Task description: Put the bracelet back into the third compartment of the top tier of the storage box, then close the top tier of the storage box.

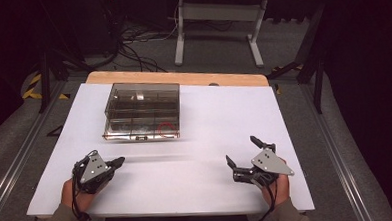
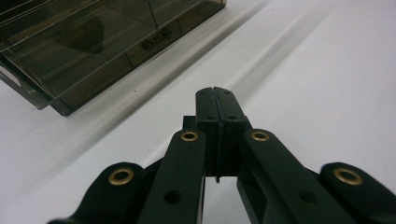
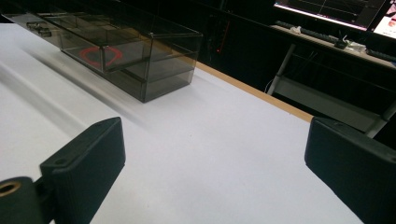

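a big white table top [image 1: 224, 114] lies in the middle, and a strip of light wood [image 1: 182, 77] shows along its far edge. the floor [image 1: 15, 138] around it is grey. black cables [image 1: 136, 50] lie in a tangle on the floor behind the table. near them stands a white desk frame [image 1: 214, 12] with two legs. yellow and black tape [image 1: 31, 85] marks the floor at the far left. a lit screen [image 3: 327, 9] glows on a desk far off, with a keyboard [image 3: 303, 30] below it.

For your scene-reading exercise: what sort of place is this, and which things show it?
Probably a lab or workshop for recording: a white-covered table holding a smoky clear compartment box, loose cables on the grey floor, and a monitor on a bench behind.
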### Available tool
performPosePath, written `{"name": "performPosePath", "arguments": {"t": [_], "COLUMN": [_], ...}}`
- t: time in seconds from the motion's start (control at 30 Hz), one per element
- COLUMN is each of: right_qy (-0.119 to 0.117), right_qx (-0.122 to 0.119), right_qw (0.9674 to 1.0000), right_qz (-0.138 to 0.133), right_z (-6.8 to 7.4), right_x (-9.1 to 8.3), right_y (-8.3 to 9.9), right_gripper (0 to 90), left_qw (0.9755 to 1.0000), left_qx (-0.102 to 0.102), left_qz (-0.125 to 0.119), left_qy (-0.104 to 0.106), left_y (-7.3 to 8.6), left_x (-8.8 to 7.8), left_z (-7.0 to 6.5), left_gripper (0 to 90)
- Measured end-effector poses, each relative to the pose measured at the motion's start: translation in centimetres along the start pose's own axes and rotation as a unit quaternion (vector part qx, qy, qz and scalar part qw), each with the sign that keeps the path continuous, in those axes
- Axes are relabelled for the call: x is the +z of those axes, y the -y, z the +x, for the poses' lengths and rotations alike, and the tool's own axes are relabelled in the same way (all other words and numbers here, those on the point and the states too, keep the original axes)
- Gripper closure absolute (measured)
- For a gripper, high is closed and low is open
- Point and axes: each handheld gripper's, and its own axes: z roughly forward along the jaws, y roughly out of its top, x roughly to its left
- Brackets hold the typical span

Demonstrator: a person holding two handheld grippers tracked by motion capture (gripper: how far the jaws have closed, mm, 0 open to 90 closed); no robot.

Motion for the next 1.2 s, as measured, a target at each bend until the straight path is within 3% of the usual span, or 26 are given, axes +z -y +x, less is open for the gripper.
{"name": "performPosePath", "arguments": {"t": [0.4, 1.2], "right_qy": [-0.005, -0.011], "right_qx": [0.007, 0.018], "right_qw": [0.9998, 0.9997], "right_qz": [0.02, 0.011], "right_z": [0.5, 0.7], "right_x": [-1.1, -1.1], "right_y": [2.3, 2.8], "right_gripper": [5.8, 6.0], "left_qw": [0.9999, 0.9995], "left_qx": [0.002, 0.009], "left_qz": [-0.01, -0.029], "left_qy": [-0.007, -0.009], "left_y": [0.0, -0.9], "left_x": [-0.3, -0.3], "left_z": [-0.2, -0.5], "left_gripper": [89.7, 89.7]}}
